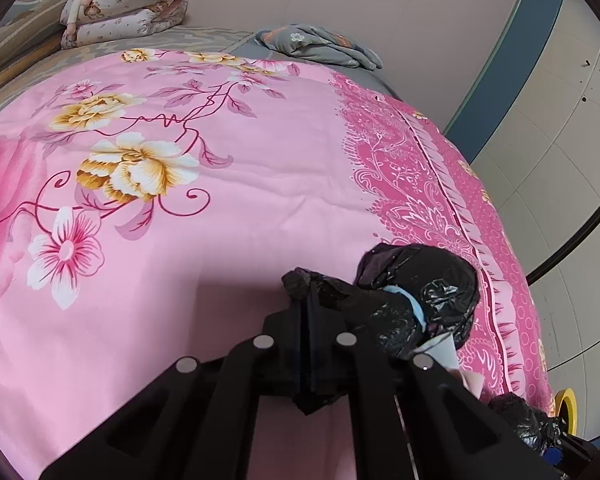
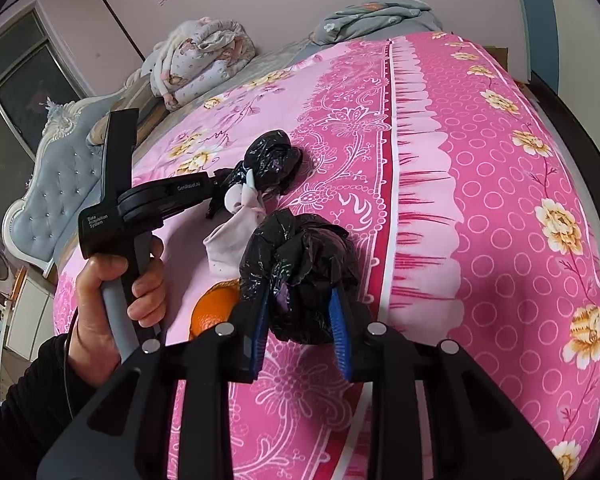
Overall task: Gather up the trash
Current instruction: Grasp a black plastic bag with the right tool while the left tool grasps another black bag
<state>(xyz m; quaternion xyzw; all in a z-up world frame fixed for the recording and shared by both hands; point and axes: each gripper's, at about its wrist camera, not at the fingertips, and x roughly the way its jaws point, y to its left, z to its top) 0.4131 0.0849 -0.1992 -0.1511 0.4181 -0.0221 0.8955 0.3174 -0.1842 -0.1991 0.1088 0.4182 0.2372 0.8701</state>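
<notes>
On the pink flowered bedspread lies a crumpled black plastic bag with pale blue and white scraps showing in it. My left gripper is shut on that bag's near edge; the right wrist view shows the left gripper pinching the far black bag. A second black plastic lump sits between the blue pads of my right gripper, which is shut on it. Whether the two lumps are one bag I cannot tell. Pale crumpled paper lies between them, and an orange rests beside it.
A hand holds the left gripper's handle. Folded quilts and a grey blanket lie at the bed's far end by a padded headboard. The bed's right edge drops to a tiled floor. A yellow ring shows low right.
</notes>
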